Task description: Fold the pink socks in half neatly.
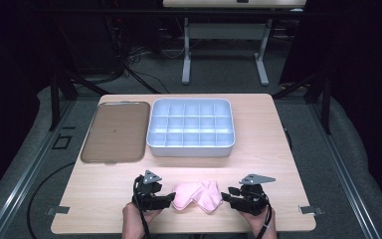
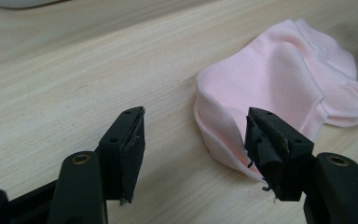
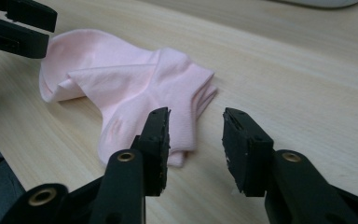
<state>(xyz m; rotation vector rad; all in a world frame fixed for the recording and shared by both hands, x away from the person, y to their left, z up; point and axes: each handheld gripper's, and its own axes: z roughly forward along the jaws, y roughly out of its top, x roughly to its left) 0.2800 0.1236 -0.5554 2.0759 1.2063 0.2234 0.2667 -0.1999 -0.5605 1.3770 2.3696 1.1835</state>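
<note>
Both tools, left (image 1: 170,198) and right (image 1: 225,197), level, flanking pink socks (image 1: 197,195), jaws apart.

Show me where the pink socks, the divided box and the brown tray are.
socks (image 1: 197,195), high view, middle of the pink bundle.
box (image 1: 191,149), high view, its near outer wall.
tray (image 1: 114,132), high view, its bare flat bottom.

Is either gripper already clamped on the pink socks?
No. In both gripper views the jaws stand apart with bare table between them, and the socks lie beside the left gripper and right gripper, ungripped.
</note>
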